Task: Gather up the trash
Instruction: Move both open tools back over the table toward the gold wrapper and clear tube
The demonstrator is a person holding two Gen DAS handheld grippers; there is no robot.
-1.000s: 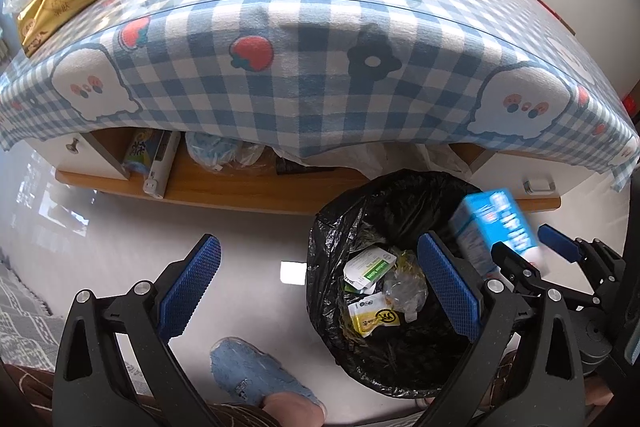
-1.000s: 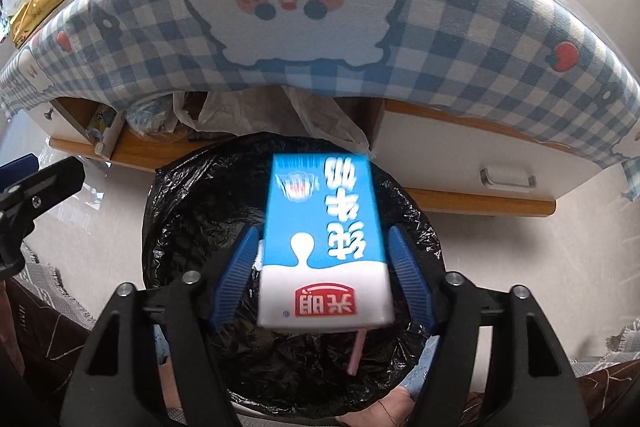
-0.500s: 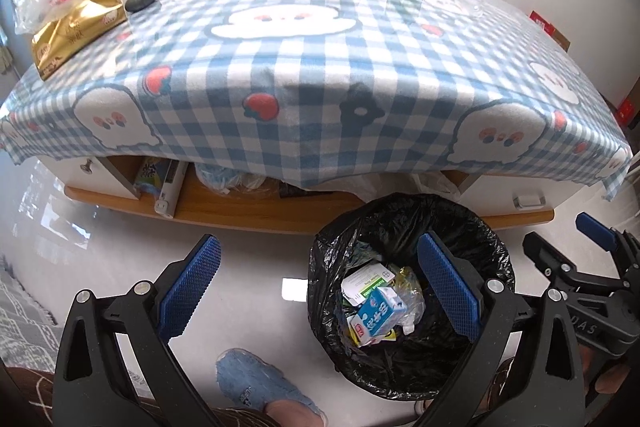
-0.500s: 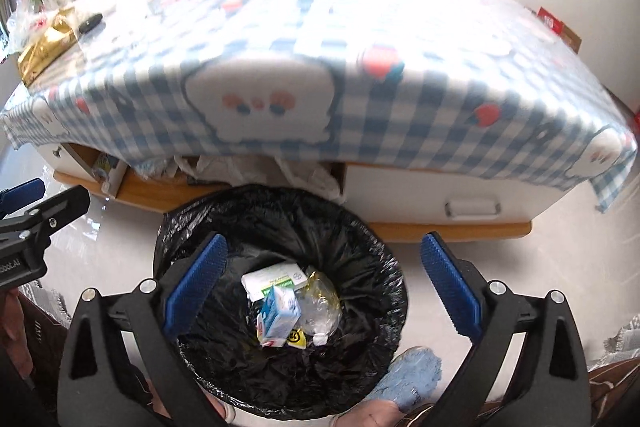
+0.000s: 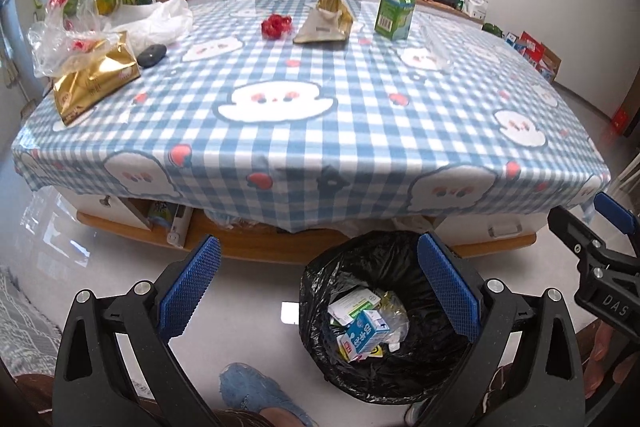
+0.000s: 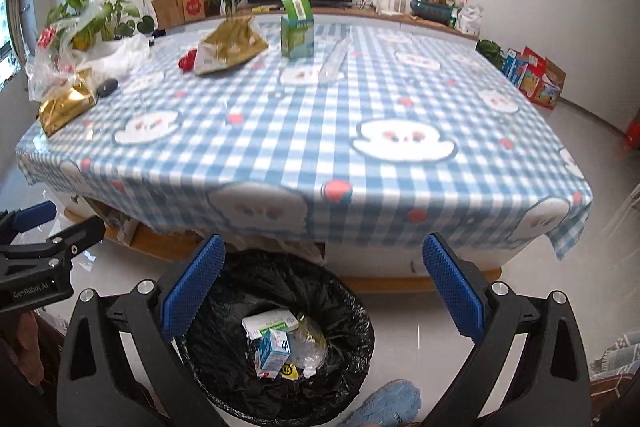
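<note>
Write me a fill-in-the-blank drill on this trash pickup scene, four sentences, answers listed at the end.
1. The blue milk carton lies inside the ____ trash bag.
2. The right gripper has its jaws ____ and holds nothing.
3. The green box stands upright on the ____ tablecloth.
4. The left gripper is empty, and the trash bag sits on the floor in ____ of the table.

Missing words: black; open; checked; front
</note>
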